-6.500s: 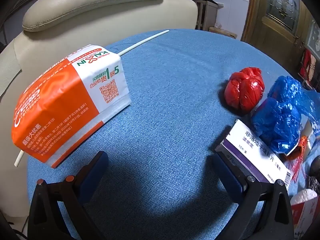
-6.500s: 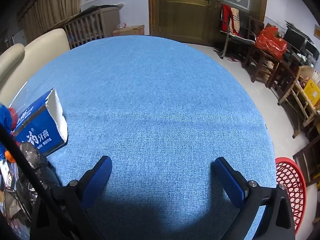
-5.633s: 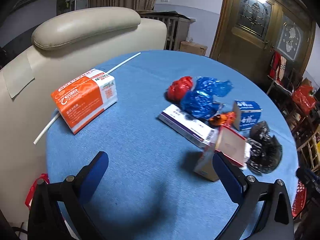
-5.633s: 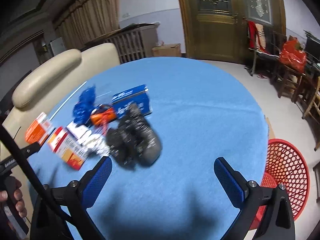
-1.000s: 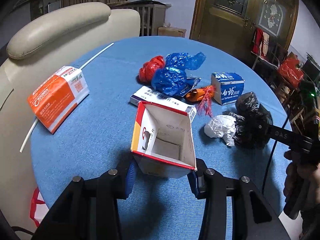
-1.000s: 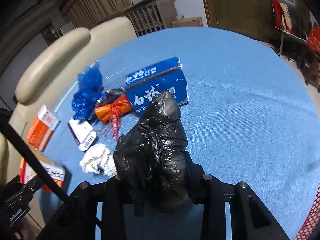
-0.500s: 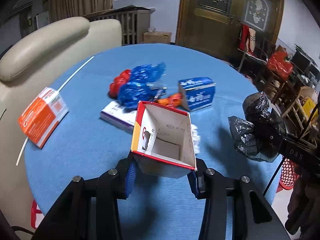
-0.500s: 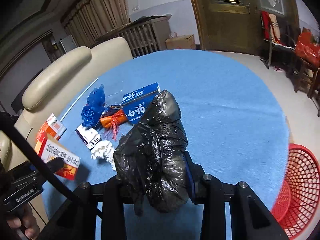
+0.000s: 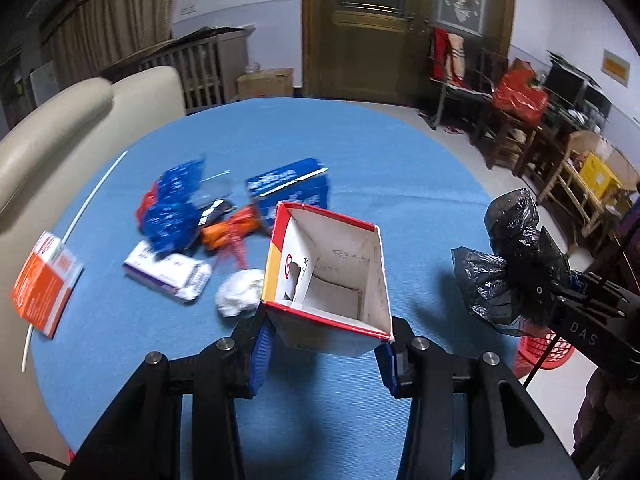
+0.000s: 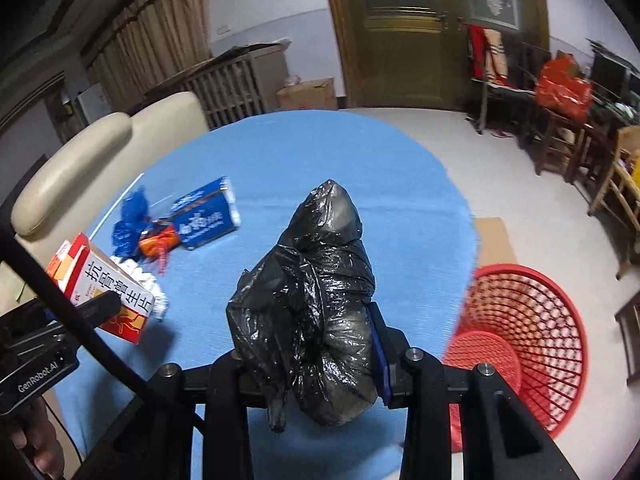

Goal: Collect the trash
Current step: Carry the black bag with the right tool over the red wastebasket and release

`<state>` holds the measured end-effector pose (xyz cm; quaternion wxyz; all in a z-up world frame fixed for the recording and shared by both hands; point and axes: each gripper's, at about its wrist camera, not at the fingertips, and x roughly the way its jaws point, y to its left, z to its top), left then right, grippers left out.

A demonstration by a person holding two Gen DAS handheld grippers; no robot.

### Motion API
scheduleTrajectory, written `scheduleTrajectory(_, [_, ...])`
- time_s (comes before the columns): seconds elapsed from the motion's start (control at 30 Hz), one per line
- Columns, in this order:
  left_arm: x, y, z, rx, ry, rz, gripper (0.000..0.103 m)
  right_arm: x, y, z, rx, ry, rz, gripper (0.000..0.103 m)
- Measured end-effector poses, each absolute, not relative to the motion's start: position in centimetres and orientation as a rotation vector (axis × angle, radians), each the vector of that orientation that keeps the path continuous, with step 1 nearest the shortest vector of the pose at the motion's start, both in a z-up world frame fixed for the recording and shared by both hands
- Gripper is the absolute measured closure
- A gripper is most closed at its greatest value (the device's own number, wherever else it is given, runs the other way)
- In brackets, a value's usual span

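**Two pieces of trash held above the blue worktop**

An open-topped red-and-white carton is pinched between the blue pads of the left tool, its open mouth turned toward the camera and its inside seen to be bare. A crumpled black plastic bag is clamped in the right tool, the jaws pressed against its lower bulk while its knotted top points away from the camera. Both items are held clear of the round blue worktop.

The rest of the trash is gathered on the worktop, taking the blue box as landmark. Just left of it lie a crumpled blue wrapper and an orange wrapper. Nearer the camera than the blue box, a white-and-purple flat box and a white paper wad are seen. Well to the left of the blue box, an orange-and-white pack sits at the worktop's edge.

A red mesh basket stands on the floor beyond the worktop's right edge, well right of the blue box.
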<state>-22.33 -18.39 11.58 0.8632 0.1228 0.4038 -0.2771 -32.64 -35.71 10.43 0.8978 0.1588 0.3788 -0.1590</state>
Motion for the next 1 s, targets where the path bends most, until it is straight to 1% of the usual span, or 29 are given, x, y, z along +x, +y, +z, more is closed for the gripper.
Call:
scheduleTrajectory(0.57, [-25.9, -27.3, 10.8, 0.377, 0.844, -0.699, 0.057, -38.3, -43.2, 8.4, 0.368, 0.816, -0.532, 0.064])
scheduleTrajectory(1.0, [-27.2, -30.4, 10.3, 0.422, 0.846, -0.738, 0.057, -40.2, -45.5, 7.5, 0.395, 0.844, -0.602, 0.064])
